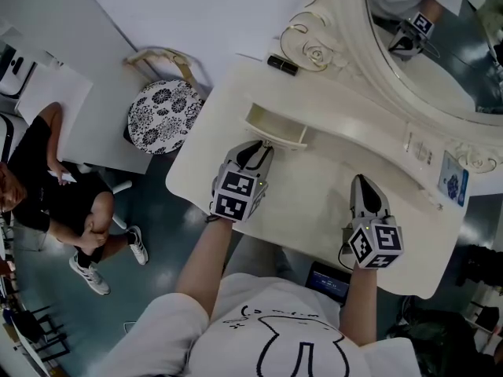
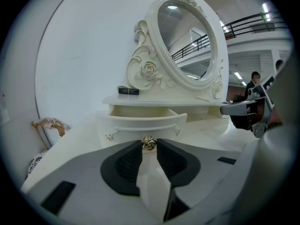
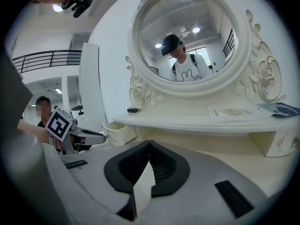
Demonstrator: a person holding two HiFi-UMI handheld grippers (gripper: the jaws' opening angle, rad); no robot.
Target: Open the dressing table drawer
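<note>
Pinching the knob, left gripper holds the drawer open.
Only pale floor shows inside; right gripper pressed together.

Left gripper tilted downward, jaws clamped on the drawer knob. Right gripper well apart from it, jaws together, nothing between. Both forearms reach forward.

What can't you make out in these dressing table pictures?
Drawer interior: left gripper view, hidden by the drawer's own front.
Small black item: head view, too small to identify.
Print on the paper: right gripper view, too small to read.
Knob: left gripper view, jaws cover its sides.
</note>
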